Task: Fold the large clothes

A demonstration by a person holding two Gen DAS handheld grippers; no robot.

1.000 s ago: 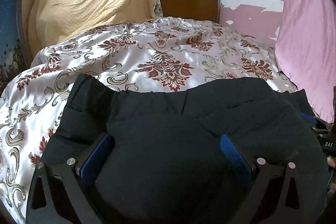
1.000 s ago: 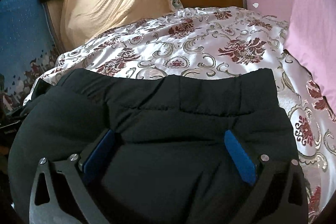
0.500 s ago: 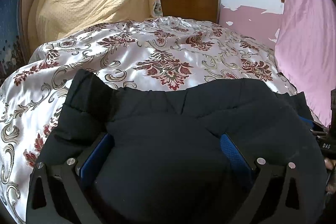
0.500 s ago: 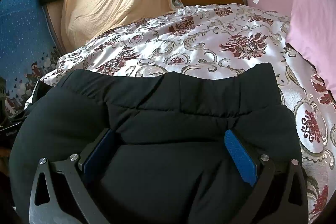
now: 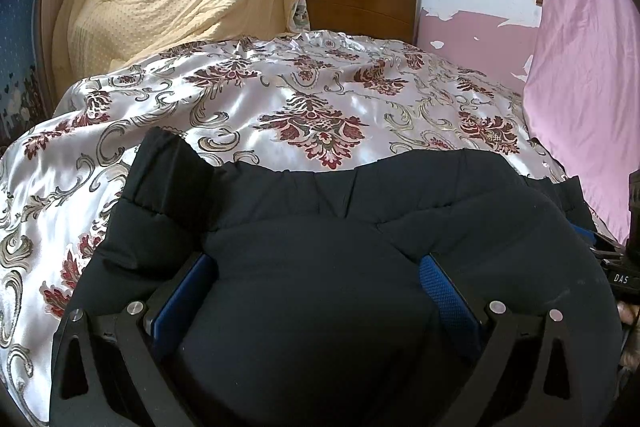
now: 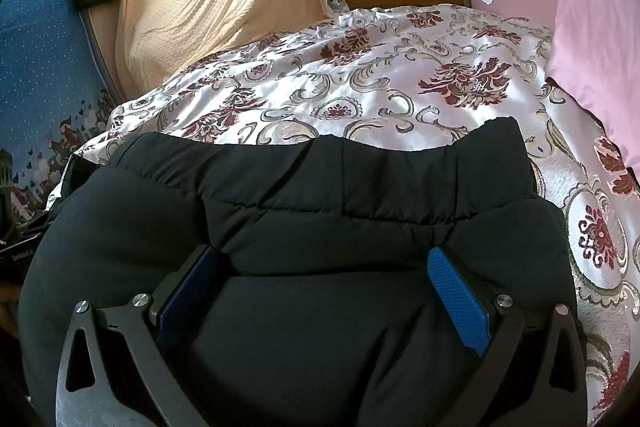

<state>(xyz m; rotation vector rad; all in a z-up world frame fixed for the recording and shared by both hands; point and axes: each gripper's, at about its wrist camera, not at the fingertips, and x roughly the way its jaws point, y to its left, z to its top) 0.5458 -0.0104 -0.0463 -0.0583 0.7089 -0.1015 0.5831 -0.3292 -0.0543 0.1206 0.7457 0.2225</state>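
Each tool, my left tool [image 5: 318, 285] and right tool [image 6: 322, 277], holds the black jacket [image 5: 320, 307] bunched between wide jaws; its long hem edge lies across, ahead of both, above the bed [image 5: 240, 107].

Light: bright, soft daylight around me
Glare: sheen on my bedspread [image 5: 248, 107]
Edges: fisheye bend, dark corners
Focus: sharp
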